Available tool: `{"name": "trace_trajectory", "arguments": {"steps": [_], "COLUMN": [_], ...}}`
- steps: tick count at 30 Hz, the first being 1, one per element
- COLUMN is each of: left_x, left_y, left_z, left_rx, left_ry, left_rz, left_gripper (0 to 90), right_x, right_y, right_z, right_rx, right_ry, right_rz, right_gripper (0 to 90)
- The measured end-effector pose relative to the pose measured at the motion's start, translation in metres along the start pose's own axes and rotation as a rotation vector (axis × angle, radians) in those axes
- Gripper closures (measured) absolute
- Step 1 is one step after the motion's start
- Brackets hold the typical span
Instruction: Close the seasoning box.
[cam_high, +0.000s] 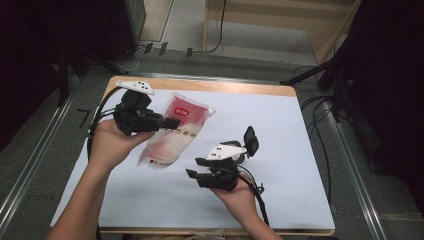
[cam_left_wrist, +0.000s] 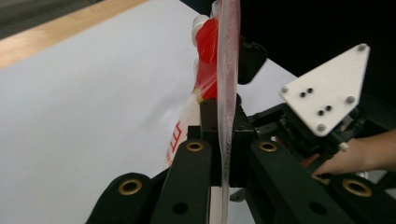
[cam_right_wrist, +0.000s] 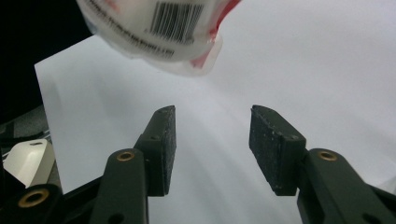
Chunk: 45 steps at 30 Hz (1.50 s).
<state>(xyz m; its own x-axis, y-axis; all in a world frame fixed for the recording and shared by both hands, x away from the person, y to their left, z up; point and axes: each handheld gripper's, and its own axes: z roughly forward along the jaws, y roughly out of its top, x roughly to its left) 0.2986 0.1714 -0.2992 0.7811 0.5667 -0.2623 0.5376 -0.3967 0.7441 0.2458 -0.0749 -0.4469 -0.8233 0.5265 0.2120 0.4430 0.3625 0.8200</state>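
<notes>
A: Pouch (cam_high: 173, 131), red and white plastic, pinched by its edge in the left gripper (cam_high: 170, 123), whose jaws are clamped tight on the thin seam. It hangs over the white sheet (cam_high: 280, 130) covering the table, towards the far left corner; I can't tell whether its lower end touches the sheet.

B: And the other hand?

A: The right gripper (cam_high: 196, 167) sits near the middle of the sheet, closer to the near edge. Its jaws stand partly open with nothing between them, pointing at the pouch's lower end, just short of it.

B: So how far along?

A: My judgement: the first hold is made. The second hold on the free end is not yet taken, and whatever follows, perhaps tearing or emptying, remains.
</notes>
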Motion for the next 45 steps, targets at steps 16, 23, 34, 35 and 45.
{"name": "trace_trajectory", "arguments": {"steps": [16, 23, 34, 35, 45], "left_x": [0.042, 0.057, 0.074, 0.075, 0.073], "left_y": [-0.012, -0.014, -0.026, -0.028, -0.039], "left_z": [0.022, 0.045, 0.068, 0.068, 0.057], "left_rx": [-0.052, -0.071, -0.037, -0.049, -0.042], "left_ry": [0.122, 0.129, 0.136, 0.133, 0.142], "left_rz": [-0.048, -0.054, -0.076, -0.075, -0.064], "left_gripper": [89.8, 89.7, 89.4, 89.3, 87.8], "right_x": [-0.002, -0.007, -0.016, -0.017, -0.022], "right_y": [-0.003, -0.004, -0.008, -0.008, -0.010], "right_z": [-0.009, -0.022, -0.039, -0.039, -0.048], "right_rx": [0.060, 0.060, 0.049, 0.049, 0.044], "right_ry": [0.057, 0.033, -0.001, 0.001, -0.015], "right_rz": [-0.014, -0.010, 0.015, 0.016, 0.025], "right_gripper": [49.5, 49.5, 49.9, 50.0, 51.0]}}
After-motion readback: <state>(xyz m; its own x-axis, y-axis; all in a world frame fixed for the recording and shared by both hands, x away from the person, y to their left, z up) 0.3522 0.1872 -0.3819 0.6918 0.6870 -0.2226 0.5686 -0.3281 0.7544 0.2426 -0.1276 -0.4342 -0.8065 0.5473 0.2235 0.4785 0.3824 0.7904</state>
